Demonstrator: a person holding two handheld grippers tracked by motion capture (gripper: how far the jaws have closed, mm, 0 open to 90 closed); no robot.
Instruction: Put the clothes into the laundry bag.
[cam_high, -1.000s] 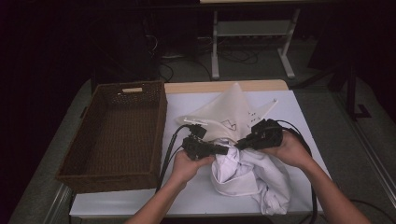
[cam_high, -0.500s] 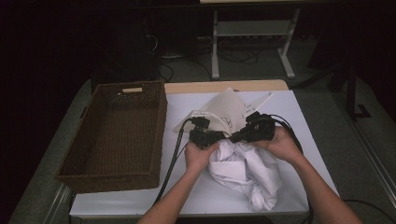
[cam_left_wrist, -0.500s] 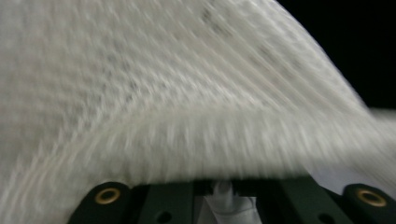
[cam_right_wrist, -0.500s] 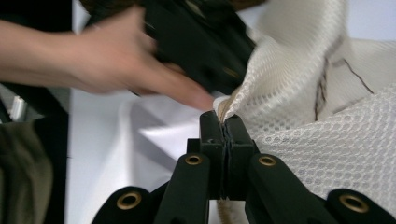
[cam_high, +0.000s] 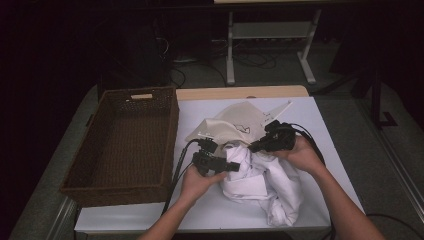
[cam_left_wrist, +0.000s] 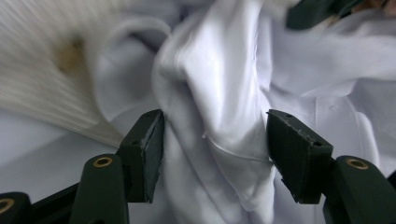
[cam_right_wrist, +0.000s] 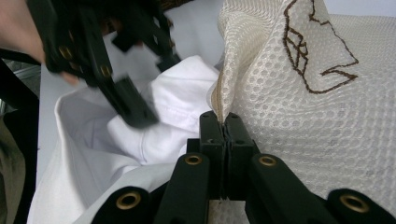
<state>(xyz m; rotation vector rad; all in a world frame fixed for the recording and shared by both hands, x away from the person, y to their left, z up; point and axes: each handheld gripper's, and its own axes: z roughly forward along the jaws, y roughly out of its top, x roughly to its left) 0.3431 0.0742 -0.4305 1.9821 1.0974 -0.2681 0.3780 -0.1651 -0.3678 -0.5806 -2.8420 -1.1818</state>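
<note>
White shirt (cam_high: 260, 182) lies bunched at lower centre of the table (cam_high: 330, 130), its upper edge touching the cream mesh bag (cam_high: 235, 125). Left hand-held gripper (cam_high: 231, 166) has just been opening; its jaws stand apart with a shirt fold between them, pads not pressing. Right hand-held gripper (cam_high: 254, 146) is clamped tight on the mesh bag's edge. Wicker basket (cam_high: 125, 145) sits at left.
</note>
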